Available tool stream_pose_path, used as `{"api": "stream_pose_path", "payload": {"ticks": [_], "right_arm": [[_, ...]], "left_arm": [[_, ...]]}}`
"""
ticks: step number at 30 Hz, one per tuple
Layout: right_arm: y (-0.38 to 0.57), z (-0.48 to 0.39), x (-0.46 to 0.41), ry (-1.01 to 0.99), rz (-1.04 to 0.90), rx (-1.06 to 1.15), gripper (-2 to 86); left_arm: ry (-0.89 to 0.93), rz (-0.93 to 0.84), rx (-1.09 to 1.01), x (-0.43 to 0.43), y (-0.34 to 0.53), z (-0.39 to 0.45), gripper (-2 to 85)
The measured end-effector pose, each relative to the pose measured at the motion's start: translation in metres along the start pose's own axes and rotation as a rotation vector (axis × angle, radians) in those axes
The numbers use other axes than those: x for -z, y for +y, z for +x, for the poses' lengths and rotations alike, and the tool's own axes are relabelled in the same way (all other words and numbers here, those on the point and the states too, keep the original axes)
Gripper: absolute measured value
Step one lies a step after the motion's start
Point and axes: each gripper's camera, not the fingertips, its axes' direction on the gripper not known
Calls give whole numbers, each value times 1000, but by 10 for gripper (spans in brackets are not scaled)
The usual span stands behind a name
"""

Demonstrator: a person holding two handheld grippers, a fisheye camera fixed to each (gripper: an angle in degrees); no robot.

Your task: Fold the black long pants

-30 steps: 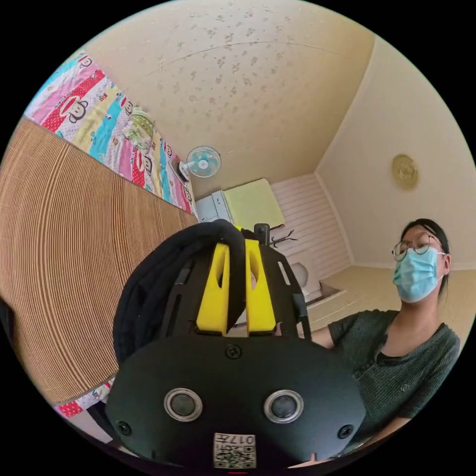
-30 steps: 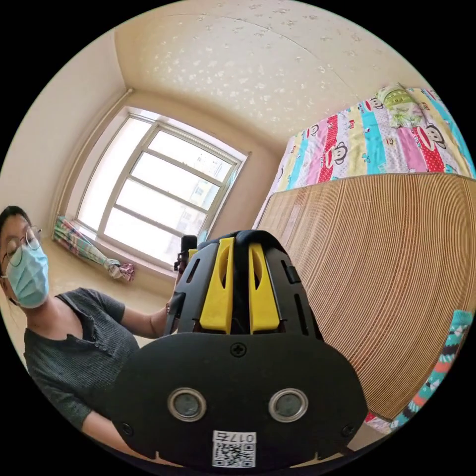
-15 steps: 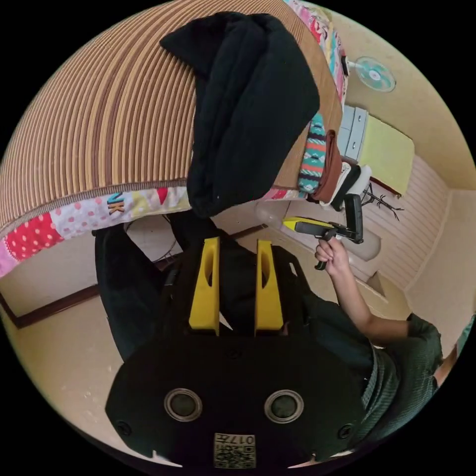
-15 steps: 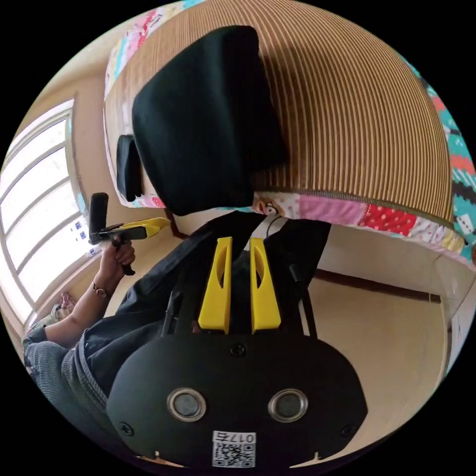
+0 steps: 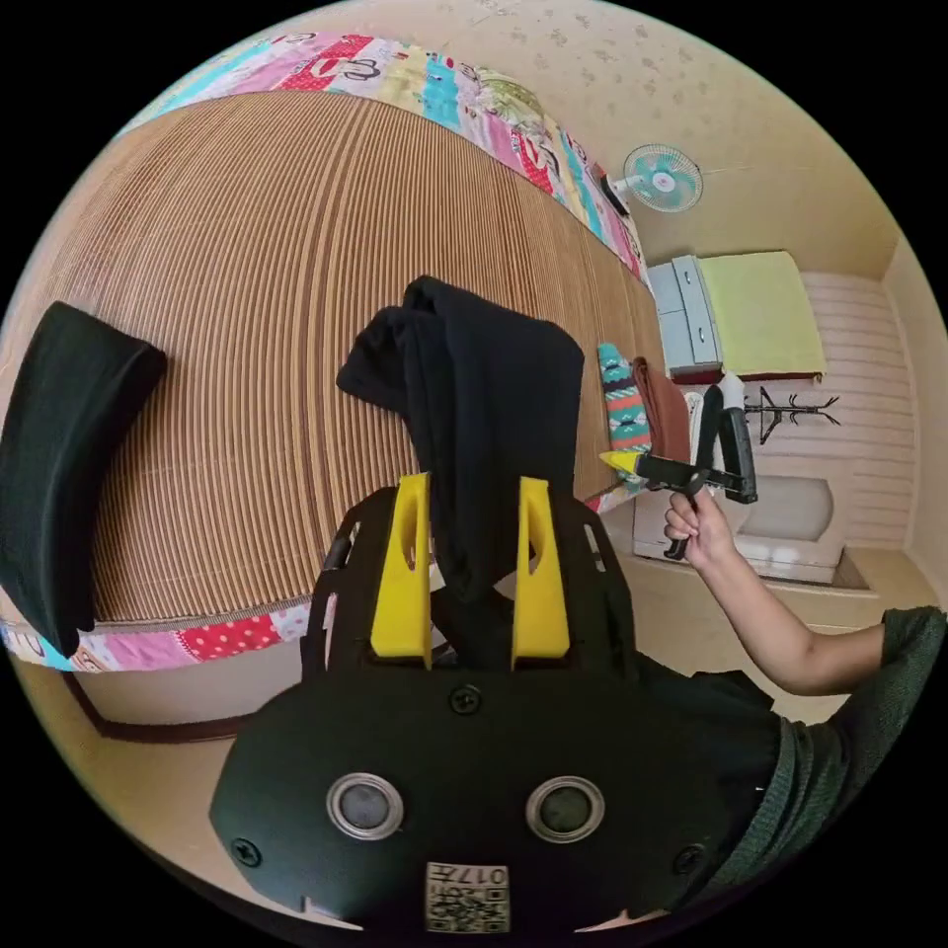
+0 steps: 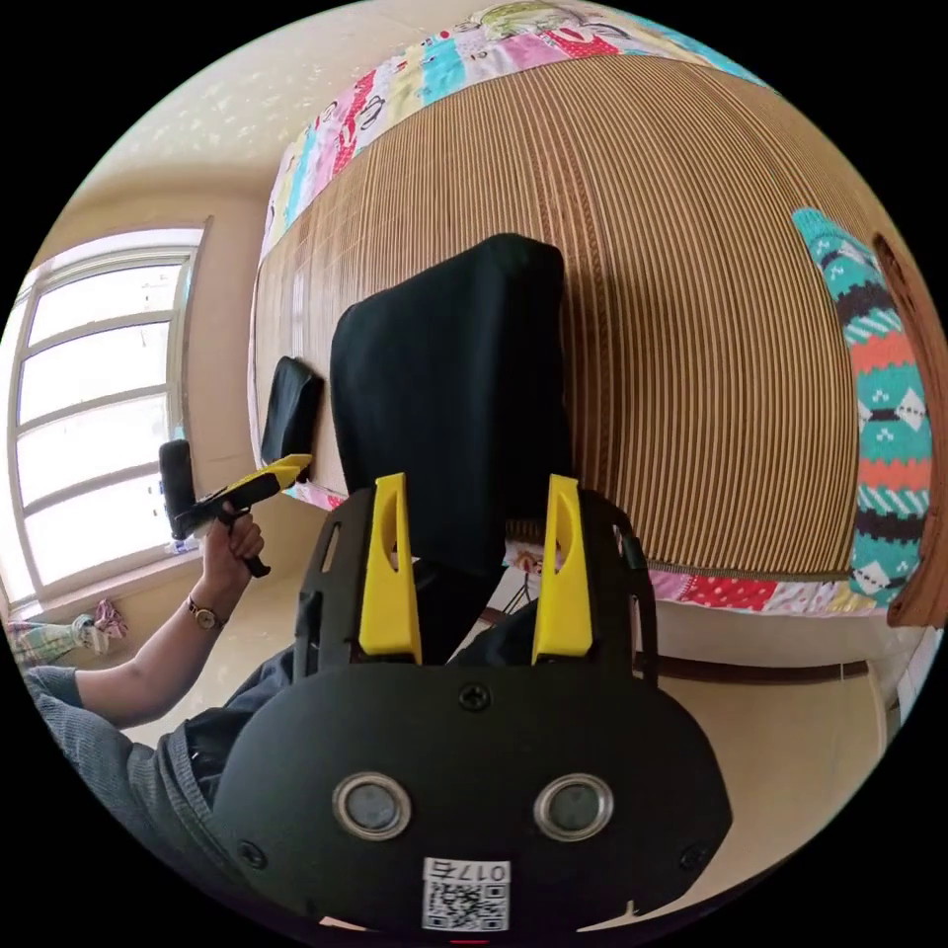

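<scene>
The black long pants [image 5: 484, 415] lie folded on the bed's striped mat [image 5: 247, 296], long axis running away from both grippers. Left gripper [image 5: 472, 573] and right gripper [image 6: 476, 573] stand released, fabric trailing between the left fingers [image 5: 401, 573].

A bed [image 5: 247, 632] with a striped bamboo mat [image 5: 247, 296] over a patchwork sheet [image 6: 415, 74] occupies the room. Walls are cream; the floor [image 6: 790, 731] is pale tan. A wall fan [image 5: 660, 179] hangs above a grey cabinet [image 5: 681, 316] with yellow cover. A large window [image 6: 89, 395] admits strong daylight.
</scene>
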Motion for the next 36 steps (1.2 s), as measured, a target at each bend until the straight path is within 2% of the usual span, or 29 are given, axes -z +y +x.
{"api": "stream_pose_path", "payload": {"ticks": [5,7,8,11,12,15,17,19,22,26,29,32,36], "right_arm": [[-24,25,-20,12,46,40,261],[-37,53,-49,-87,-7,28,293],[-40,59,-57,-115,-34,30,296],[-44,70,-59,-164,19,56,259],[-46,73,-66,-299,-12,62,247],[-32,77,-67,-271,41,-3,221],[-24,85,-68,-350,7,-96,183],[1,105,-55,-539,14,-185,127],[47,131,-26,-753,60,-224,96],[94,148,23,-773,84,-220,86],[123,171,90,-815,204,-193,84],[137,189,183,-723,307,-114,85],[138,212,316,-363,449,-26,92]], "left_arm": [[203,-37,165,-44,-19,-94,203],[225,-57,178,-61,-23,-121,211],[293,-39,161,-66,-25,-134,207],[539,-90,181,-93,-31,-160,204],[557,-78,188,-93,-30,-167,202],[563,-109,230,-89,-29,-173,178],[579,-173,192,-82,-29,-166,159],[604,-252,147,-73,-26,-160,145],[614,-368,87,-65,-12,-133,136],[602,-427,-32,-74,-1,-49,132],[687,-422,-137,-94,-15,24,128],[719,-469,-288,-137,-50,114,128],[707,-530,-457,-219,-99,229,138]]}}
